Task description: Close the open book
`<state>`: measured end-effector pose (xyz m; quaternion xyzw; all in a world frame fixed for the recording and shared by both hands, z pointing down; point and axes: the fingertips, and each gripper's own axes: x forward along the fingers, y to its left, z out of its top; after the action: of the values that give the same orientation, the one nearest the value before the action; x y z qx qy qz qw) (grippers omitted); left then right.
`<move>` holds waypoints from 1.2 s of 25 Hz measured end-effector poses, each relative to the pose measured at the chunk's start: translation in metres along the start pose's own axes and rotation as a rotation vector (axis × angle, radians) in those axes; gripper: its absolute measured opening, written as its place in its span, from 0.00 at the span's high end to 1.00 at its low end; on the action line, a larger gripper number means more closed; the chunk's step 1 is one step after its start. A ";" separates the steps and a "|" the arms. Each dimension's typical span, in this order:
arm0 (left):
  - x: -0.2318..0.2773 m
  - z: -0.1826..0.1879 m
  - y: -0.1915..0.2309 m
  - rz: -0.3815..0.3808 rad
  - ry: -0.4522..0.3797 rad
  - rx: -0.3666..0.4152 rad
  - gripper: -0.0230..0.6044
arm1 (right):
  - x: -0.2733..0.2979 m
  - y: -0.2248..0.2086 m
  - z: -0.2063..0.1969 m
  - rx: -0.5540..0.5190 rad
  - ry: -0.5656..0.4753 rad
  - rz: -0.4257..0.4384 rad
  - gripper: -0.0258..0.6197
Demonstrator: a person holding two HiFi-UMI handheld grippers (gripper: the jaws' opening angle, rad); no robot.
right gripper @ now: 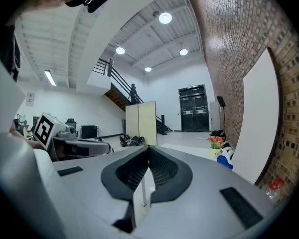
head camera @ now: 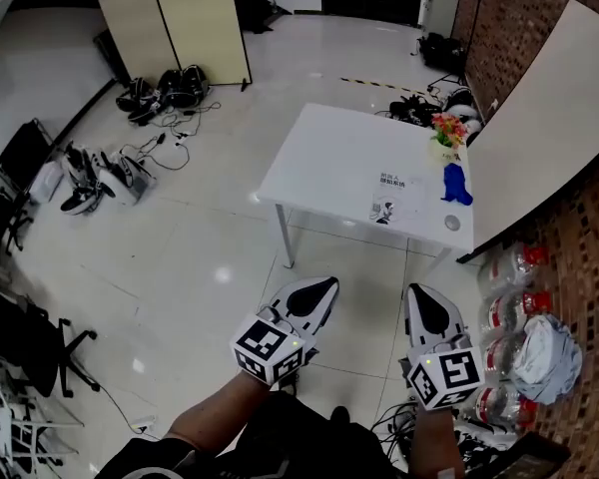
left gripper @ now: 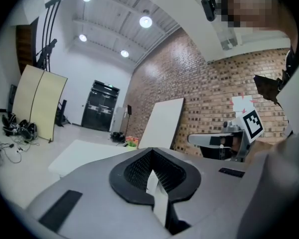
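Note:
The book (head camera: 392, 196) lies flat on the white table (head camera: 329, 158), near its front right side, with print showing on its upper face. Both grippers hang over the floor in front of the table, well short of it. My left gripper (head camera: 327, 287) points toward the table with its jaws together and nothing between them (left gripper: 150, 152). To its right, my right gripper (head camera: 416, 292) is shut as well and holds nothing (right gripper: 149, 149). The book itself is hidden in both gripper views; only the table's top (left gripper: 84, 153) shows beyond the jaws.
A flower pot (head camera: 447, 133), a blue figure (head camera: 456, 184) and a small grey disc (head camera: 451, 223) stand on the table's right end. A white board (head camera: 549, 118) leans on the brick wall. Water bottle packs (head camera: 514, 297) lie at right, gear and cables (head camera: 100, 173) at left.

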<state>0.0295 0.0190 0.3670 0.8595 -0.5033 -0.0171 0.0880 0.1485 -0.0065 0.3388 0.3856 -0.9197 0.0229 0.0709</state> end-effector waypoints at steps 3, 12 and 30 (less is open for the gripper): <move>-0.017 -0.004 -0.045 0.018 -0.001 -0.004 0.97 | -0.044 0.004 0.001 0.004 -0.012 0.045 0.96; -0.128 -0.010 -0.110 0.063 0.005 0.013 0.97 | -0.136 0.077 -0.001 -0.026 -0.049 0.075 0.96; -0.334 -0.034 -0.204 -0.028 -0.007 0.015 0.97 | -0.286 0.258 -0.029 0.032 -0.004 0.023 0.96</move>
<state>0.0447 0.4113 0.3462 0.8669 -0.4918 -0.0176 0.0795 0.1659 0.3791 0.3279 0.3762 -0.9237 0.0375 0.0627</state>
